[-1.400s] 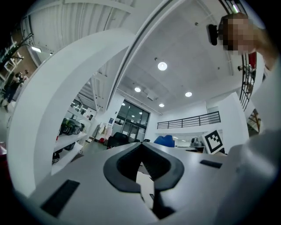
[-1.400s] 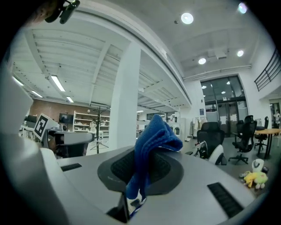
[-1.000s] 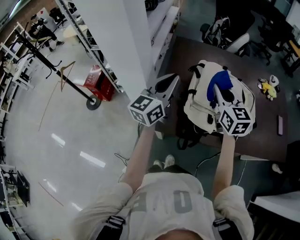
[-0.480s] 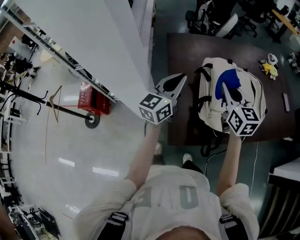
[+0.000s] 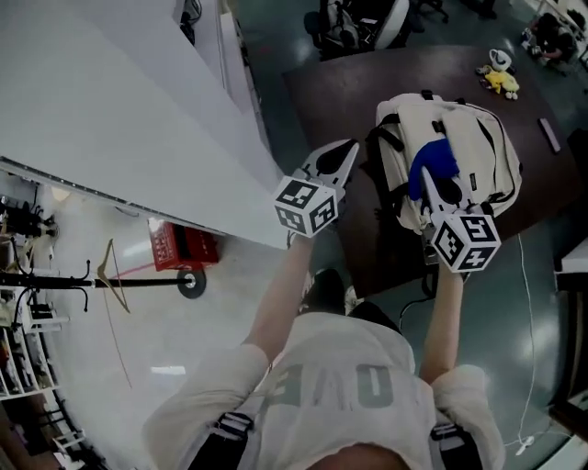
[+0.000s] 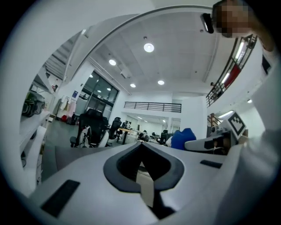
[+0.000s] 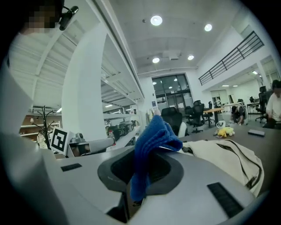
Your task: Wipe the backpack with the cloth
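Note:
A cream backpack (image 5: 478, 151) with dark straps lies on a dark table (image 5: 322, 101); the right gripper view shows its fabric (image 7: 228, 158) low at the right. A blue cloth (image 5: 432, 165) is pinched in my right gripper (image 5: 427, 184), which is held over the backpack's near left side. In the right gripper view the cloth (image 7: 151, 145) sticks up from the shut jaws. My left gripper (image 5: 344, 156) hovers left of the backpack above the table's edge, jaws shut and empty (image 6: 142, 165).
A yellow plush toy (image 5: 501, 81) and a small dark bar (image 5: 548, 135) lie on the far side of the table. Office chairs (image 5: 354, 23) stand beyond it. A white wall or counter (image 5: 138, 119) runs at the left, with a red crate (image 5: 179, 248) on the floor.
The head view has swung, so the table and backpack sit more upper right. Both grippers keep their places by the backpack, the cloth still gripped.

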A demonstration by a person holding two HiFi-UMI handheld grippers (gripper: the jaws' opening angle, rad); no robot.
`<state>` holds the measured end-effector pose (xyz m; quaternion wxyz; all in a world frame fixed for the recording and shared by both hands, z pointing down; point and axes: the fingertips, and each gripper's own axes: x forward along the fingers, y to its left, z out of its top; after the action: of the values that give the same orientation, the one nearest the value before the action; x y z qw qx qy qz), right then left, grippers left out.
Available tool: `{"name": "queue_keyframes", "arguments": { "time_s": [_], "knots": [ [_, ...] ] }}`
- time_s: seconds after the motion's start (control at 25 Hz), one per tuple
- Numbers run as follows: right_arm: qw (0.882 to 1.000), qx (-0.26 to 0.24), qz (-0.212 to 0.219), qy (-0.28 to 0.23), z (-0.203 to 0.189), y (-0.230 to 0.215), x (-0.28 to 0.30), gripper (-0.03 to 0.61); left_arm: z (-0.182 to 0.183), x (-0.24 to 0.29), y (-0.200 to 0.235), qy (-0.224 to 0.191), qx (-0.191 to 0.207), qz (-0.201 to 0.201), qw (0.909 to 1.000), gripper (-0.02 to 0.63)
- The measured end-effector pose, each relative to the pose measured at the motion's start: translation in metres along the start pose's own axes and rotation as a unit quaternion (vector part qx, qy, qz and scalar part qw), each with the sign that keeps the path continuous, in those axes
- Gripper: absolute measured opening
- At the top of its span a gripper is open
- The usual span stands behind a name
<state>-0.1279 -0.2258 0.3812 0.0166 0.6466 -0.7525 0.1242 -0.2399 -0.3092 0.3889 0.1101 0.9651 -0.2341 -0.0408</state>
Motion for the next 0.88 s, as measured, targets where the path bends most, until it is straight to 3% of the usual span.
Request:
{"name": "queue_keyframes", "arguments": {
  "time_s": [0.24, 0.4, 0.52, 0.56, 0.68, 0.88],
  "knots": [
    [0.997, 0.020, -0.068, 0.003, -0.012, -0.001, 0.018, 0.042, -0.034, 0.038, 0.023, 0.014, 0.008, -0.081, 0.9966, 0.003],
    [0.992, 0.029, -0.122, -0.014, -0.004, -0.001, 0.026, 0.043, -0.062, 0.052, 0.033, 0.063, 0.004, -0.138, 0.9885, 0.003],
    [0.990, 0.034, -0.136, -0.023, -0.002, 0.010, 0.029, 0.042, -0.078, 0.064, 0.038, 0.103, 0.008, -0.171, 0.9798, 0.005],
    [0.990, 0.038, -0.137, -0.020, -0.008, 0.016, 0.028, 0.042, -0.084, 0.064, 0.039, 0.113, 0.012, -0.177, 0.9776, 0.031],
    [0.987, 0.051, -0.150, -0.011, -0.025, 0.024, 0.018, 0.042, -0.101, 0.072, 0.039, 0.133, 0.021, -0.186, 0.9732, 0.131],
    [0.986, 0.064, -0.156, -0.013, -0.041, 0.032, 0.008, 0.041, -0.125, 0.102, 0.061, 0.155, 0.070, -0.145, 0.9746, 0.130]
  ]
}}
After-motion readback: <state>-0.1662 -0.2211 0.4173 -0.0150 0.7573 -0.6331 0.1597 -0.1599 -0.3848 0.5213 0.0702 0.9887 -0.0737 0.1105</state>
